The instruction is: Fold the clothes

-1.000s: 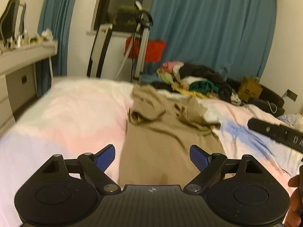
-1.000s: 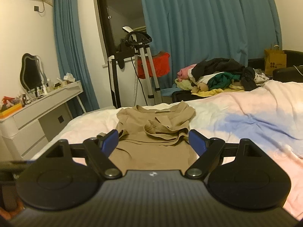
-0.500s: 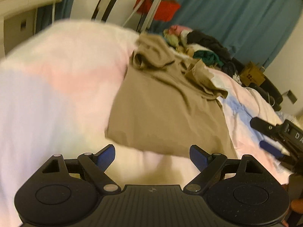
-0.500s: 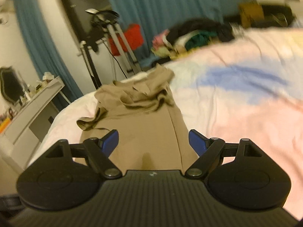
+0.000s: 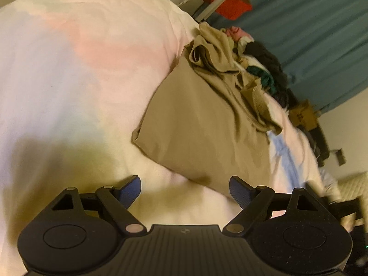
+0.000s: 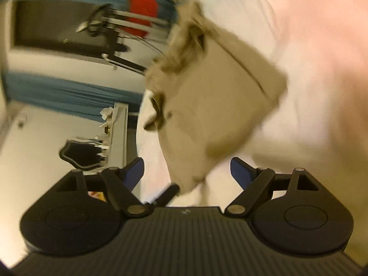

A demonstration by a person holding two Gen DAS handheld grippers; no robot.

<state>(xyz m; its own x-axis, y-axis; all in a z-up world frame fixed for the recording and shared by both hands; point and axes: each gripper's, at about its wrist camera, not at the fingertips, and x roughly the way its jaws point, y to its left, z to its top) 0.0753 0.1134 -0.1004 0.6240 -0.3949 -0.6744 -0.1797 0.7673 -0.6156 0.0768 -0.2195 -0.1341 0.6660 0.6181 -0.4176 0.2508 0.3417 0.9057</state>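
Tan garment (image 5: pixel 202 124): it lies on the bed (image 5: pixel 76 73), the lower half spread flat, the upper part bunched and wrinkled at the far end. In the right wrist view the same garment (image 6: pixel 214 105) appears rotated and blurred.

Near hem of the garment: it is just beyond the fingertips of both grippers; nothing touches it.

Left hand-held gripper (image 5: pixel 185 189): the jaws stand wide apart and hold nothing. It hangs over the pale sheet, just in front of the near edge of the garment. Its blue pads (image 5: pixel 130 189) are both free.

Right hand-held gripper (image 6: pixel 186 172): the jaws are also wide, with nothing between them. The near corner of the garment shows between the two fingers, but I cannot tell if it touches. This view is strongly tilted and blurred.

Bed cover: white with soft pink and light blue patches.

Pile of clothes (image 5: pixel 260 64): mixed dark, green and pink pieces, beyond the far end of the garment.

Curtain (image 5: pixel 310 34): blue, behind the pile.

Red object (image 5: pixel 230 4): it is behind the bed, beside metal legs of a stand.

Tabletop (image 6: pixel 119 133): a white one at the wall, with small items, beside a dark mirror (image 6: pixel 79 153).
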